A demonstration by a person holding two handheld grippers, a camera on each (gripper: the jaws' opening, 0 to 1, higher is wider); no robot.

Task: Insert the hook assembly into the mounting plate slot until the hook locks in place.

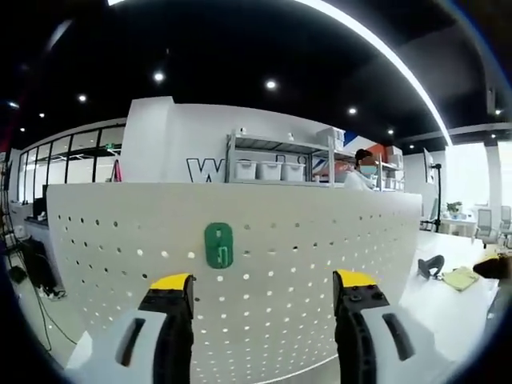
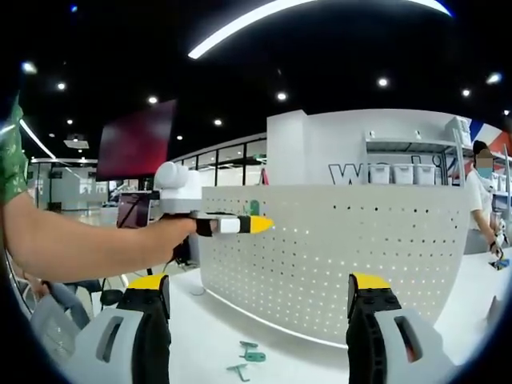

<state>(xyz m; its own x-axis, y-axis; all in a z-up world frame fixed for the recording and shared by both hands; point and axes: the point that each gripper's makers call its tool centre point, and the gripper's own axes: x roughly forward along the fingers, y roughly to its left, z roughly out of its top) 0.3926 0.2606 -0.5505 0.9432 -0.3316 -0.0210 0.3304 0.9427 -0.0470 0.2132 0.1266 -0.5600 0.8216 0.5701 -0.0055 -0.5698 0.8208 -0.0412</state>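
Note:
A white pegboard (image 1: 264, 264) stands upright on a white table, and a green mounting plate (image 1: 218, 245) is fixed on its face. My left gripper (image 1: 262, 290) faces the board with its yellow-tipped jaws wide apart and nothing between them, the plate just above and between them. In the right gripper view the same pegboard (image 2: 344, 256) stands ahead and the green plate (image 2: 254, 207) shows small near its top left. My right gripper (image 2: 260, 292) is open and holds nothing. Green hook parts (image 2: 250, 358) lie on the table below. The left gripper (image 2: 236, 225) reaches in from the left, held by a person's arm.
A person (image 1: 360, 170) stands behind the board near shelving with white bins (image 1: 270, 170). A dark tool (image 1: 430, 266) and a yellowish item (image 1: 461, 278) lie on the table at the right. A person's forearm (image 2: 88, 244) crosses the left of the right gripper view.

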